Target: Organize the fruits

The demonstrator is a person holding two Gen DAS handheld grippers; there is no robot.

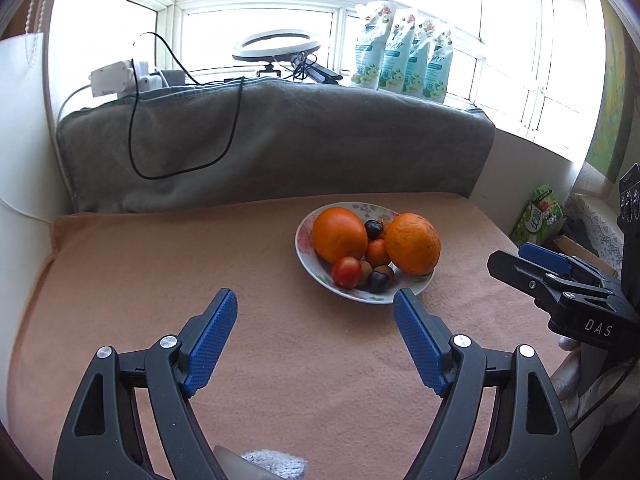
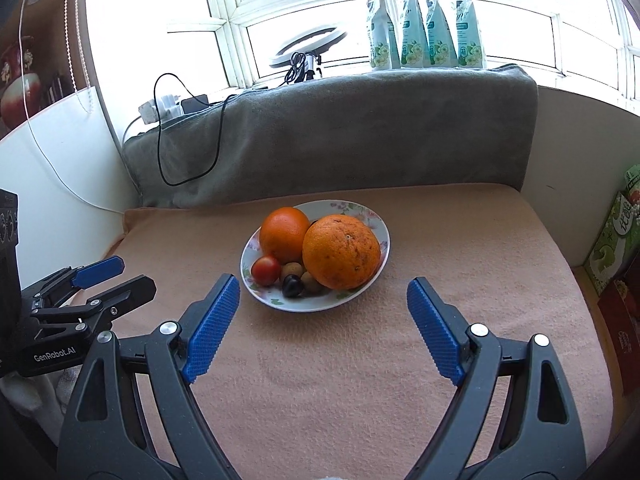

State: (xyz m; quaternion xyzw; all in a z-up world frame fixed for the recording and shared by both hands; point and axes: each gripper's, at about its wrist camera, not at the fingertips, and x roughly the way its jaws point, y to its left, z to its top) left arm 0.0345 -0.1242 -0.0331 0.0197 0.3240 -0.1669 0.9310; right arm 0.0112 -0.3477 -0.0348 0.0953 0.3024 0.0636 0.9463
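Note:
A flowered plate (image 1: 308, 258) (image 2: 370, 216) sits on the peach cloth (image 1: 160, 280) (image 2: 460, 240) and holds two big oranges (image 1: 339, 234) (image 2: 341, 252), a small red tomato (image 1: 346, 272) (image 2: 265, 270), a small mandarin (image 1: 377, 252), dark chestnuts (image 1: 379, 280) (image 2: 292, 286) and little brown fruits (image 2: 291, 269). My left gripper (image 1: 316, 300) is open with nothing between its blue pads, just short of the plate's near left. My right gripper (image 2: 324, 290) is open too, its pads flanking the plate's near rim without touching it. Each gripper shows in the other's view, the right gripper (image 1: 516, 256) and the left gripper (image 2: 120, 272).
A grey towel-covered backrest (image 1: 280, 140) (image 2: 360, 132) with a black cable (image 1: 136, 136) rises behind the cloth. Several refill pouches (image 1: 400, 52) (image 2: 428, 20) and a ring light (image 1: 276, 42) stand on the windowsill. Green cartons (image 2: 612, 240) crowd the right edge.

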